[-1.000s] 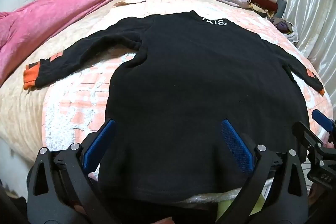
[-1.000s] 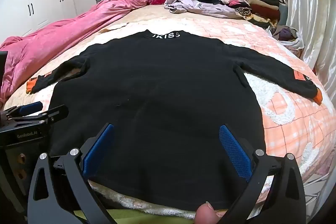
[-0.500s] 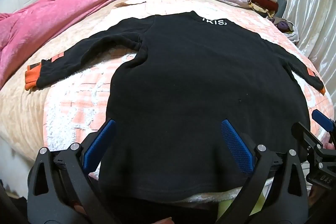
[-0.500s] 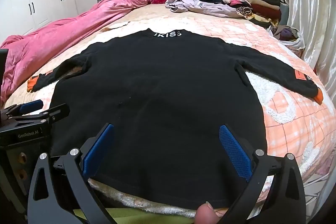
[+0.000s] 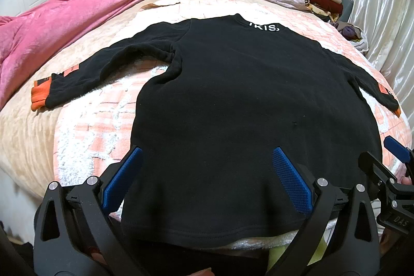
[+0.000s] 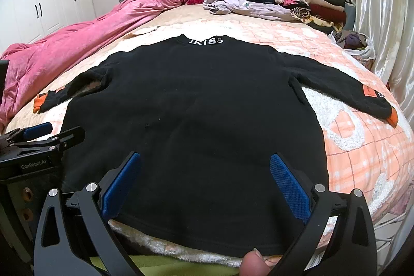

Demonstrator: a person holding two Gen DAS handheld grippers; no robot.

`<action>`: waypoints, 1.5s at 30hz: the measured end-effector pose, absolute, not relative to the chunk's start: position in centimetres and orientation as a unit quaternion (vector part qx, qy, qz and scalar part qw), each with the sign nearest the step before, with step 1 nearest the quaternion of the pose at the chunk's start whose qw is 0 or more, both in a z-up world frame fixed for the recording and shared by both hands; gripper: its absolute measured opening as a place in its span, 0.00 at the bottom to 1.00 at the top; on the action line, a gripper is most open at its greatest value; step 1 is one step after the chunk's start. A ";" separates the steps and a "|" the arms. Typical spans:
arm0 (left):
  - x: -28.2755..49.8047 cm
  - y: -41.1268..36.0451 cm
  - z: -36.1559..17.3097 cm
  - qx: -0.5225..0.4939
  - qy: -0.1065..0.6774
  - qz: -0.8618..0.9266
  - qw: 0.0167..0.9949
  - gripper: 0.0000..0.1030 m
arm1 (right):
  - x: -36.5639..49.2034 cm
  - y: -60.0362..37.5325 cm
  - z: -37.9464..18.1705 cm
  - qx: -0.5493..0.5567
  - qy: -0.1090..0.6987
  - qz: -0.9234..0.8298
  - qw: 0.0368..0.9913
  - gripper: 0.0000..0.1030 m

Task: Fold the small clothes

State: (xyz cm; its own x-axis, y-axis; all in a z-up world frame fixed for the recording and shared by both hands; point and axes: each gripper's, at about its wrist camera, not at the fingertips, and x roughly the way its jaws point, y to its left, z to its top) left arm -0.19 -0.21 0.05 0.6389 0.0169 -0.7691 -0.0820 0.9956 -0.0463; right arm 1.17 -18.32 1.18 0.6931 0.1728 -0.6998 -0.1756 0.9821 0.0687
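A small black long-sleeved sweater [image 5: 245,105] lies flat on the bed, back up, white letters at the collar, sleeves spread out with orange cuffs [image 5: 38,97]. It also shows in the right wrist view [image 6: 196,115]. My left gripper [image 5: 207,172] is open and empty, hovering above the sweater's hem at its left part. My right gripper [image 6: 204,177] is open and empty above the hem at its right part. Each gripper shows at the edge of the other's view.
A pink-and-white checked fleece blanket [image 5: 85,136] lies under the sweater. A pink quilt [image 5: 64,22] runs along the left. Loose and folded clothes [image 6: 310,1] are piled by the grey headboard. A curtain [image 6: 383,17] hangs on the right.
Both views have shifted slightly back and up from the sweater. The sweater has not moved and both grippers stay open.
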 end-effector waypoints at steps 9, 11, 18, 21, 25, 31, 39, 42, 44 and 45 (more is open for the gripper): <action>-0.3 -0.1 0.0 -0.039 0.423 0.026 0.905 0.91 | 1.4 -18.4 1.1 -0.001 0.385 0.097 0.918 0.96; -0.3 0.0 0.0 -0.040 0.423 0.026 0.905 0.91 | 1.4 -18.4 1.1 -0.002 0.386 0.096 0.918 0.96; -0.3 0.0 0.0 -0.040 0.423 0.024 0.905 0.91 | 1.4 -18.4 1.0 -0.002 0.386 0.098 0.917 0.96; -0.4 -0.1 -0.1 -0.039 0.424 0.026 0.905 0.91 | 1.3 -18.4 1.0 -0.001 0.385 0.098 0.918 0.96; -0.3 -0.2 -0.1 -0.038 0.424 0.026 0.905 0.91 | 1.2 -18.4 1.0 -0.002 0.383 0.097 0.919 0.96; -0.3 -0.4 -0.2 -0.037 0.425 0.027 0.904 0.91 | 1.2 -18.6 1.1 -0.003 0.381 0.098 0.920 0.96; 0.2 -0.8 -0.1 -0.035 0.426 0.029 0.904 0.91 | 1.3 -18.8 1.2 -0.002 0.378 0.098 0.921 0.96; 0.7 -1.0 0.1 -0.035 0.427 0.029 0.903 0.91 | 1.7 -18.9 1.3 -0.002 0.377 0.099 0.921 0.96; 1.1 -1.1 0.3 -0.034 0.427 0.028 0.903 0.91 | 1.9 -19.1 1.4 0.000 0.375 0.098 0.922 0.96; 1.3 -1.2 0.4 -0.033 0.426 0.026 0.903 0.91 | 2.2 -19.2 1.5 0.001 0.374 0.098 0.922 0.96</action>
